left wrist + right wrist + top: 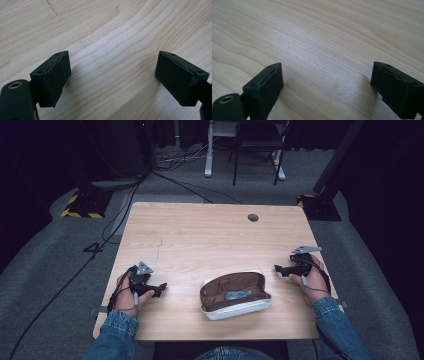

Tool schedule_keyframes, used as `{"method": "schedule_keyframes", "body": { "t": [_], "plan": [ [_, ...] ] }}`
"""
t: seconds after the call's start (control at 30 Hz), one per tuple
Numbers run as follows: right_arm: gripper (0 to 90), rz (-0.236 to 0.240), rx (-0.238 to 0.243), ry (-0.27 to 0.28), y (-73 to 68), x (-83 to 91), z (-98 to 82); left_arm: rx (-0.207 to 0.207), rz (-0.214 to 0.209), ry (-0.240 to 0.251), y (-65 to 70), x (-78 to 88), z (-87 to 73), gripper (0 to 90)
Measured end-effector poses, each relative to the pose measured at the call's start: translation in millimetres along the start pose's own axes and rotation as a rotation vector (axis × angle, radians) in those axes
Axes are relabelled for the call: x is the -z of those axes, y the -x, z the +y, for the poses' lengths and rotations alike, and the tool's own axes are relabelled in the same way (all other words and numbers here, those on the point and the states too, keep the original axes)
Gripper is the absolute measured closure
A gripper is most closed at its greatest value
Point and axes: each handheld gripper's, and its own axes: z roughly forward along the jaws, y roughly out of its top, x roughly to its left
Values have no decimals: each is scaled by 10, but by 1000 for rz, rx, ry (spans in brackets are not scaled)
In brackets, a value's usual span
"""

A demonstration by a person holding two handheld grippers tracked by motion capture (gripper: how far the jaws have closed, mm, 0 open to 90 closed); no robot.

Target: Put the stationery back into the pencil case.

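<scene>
An open zip pouch (235,295) with a brown lining and pale outer shell lies near the front middle of the wooden table (210,235). Something small and bluish-grey (237,295) rests inside it. My left gripper (161,289) sits low at the table's front left, pointing right toward the pouch; in the left gripper view its gripper (112,75) stands wide open over bare wood. My right gripper (276,268) rests right of the pouch, pointing left. Seen from its own camera, the right gripper (325,87) is open with nothing between its pads.
A round cable hole (253,217) marks the table's far side. Cables (115,220) run across the grey floor at the left, near a stand base with yellow-black tape (82,205). A white desk frame (210,150) and dark chair stand beyond the table.
</scene>
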Motion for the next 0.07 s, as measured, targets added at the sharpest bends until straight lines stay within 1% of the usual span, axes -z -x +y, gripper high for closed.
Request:
{"method": "schedule_keyframes", "body": {
  "t": [0.07],
  "plan": [
    [112,0,-1,0,0,0,0,4,4,0,4,-1,1,135]
  ]
}}
